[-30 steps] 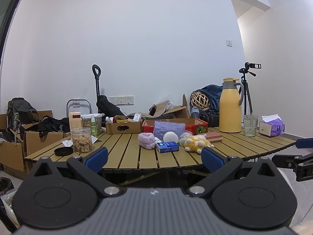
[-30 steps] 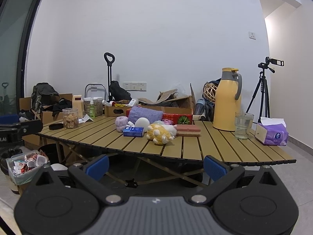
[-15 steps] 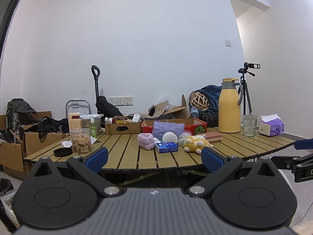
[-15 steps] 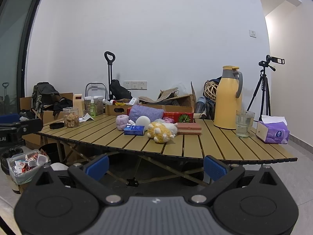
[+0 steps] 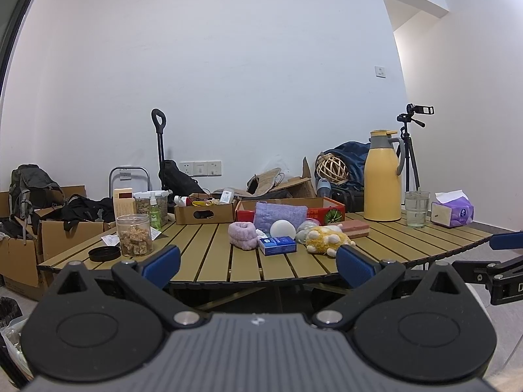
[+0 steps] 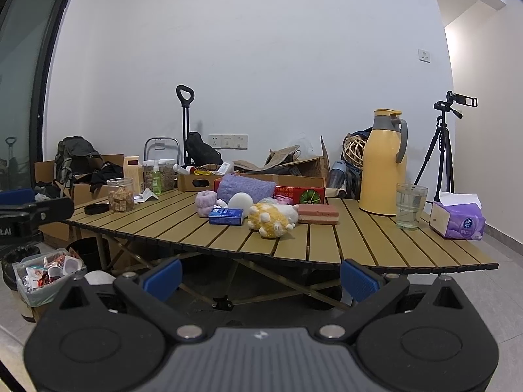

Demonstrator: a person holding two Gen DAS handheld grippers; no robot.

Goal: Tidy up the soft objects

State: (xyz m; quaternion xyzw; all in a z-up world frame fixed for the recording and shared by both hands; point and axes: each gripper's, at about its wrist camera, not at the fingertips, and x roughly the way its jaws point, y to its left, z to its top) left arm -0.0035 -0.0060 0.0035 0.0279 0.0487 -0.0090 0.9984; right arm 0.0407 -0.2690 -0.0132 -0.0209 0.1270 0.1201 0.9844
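Both grippers agape, plush toy beyond

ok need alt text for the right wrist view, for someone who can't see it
An open right gripper hangs short of a slatted wooden table, holding nothing. Mid-table sit a yellow plush toy, blue box, pink scrunchie and purple pouch; a yellow thermos, a glass and a tissue pack stand to the right.

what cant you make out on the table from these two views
- Red box contents: both views, its wall and the purple cushion block them.
- Blue box print: too small.
- Pale item behind the yellow plush toy: left view, mostly hidden.
- Right tongs: left view, cut off by the edge.
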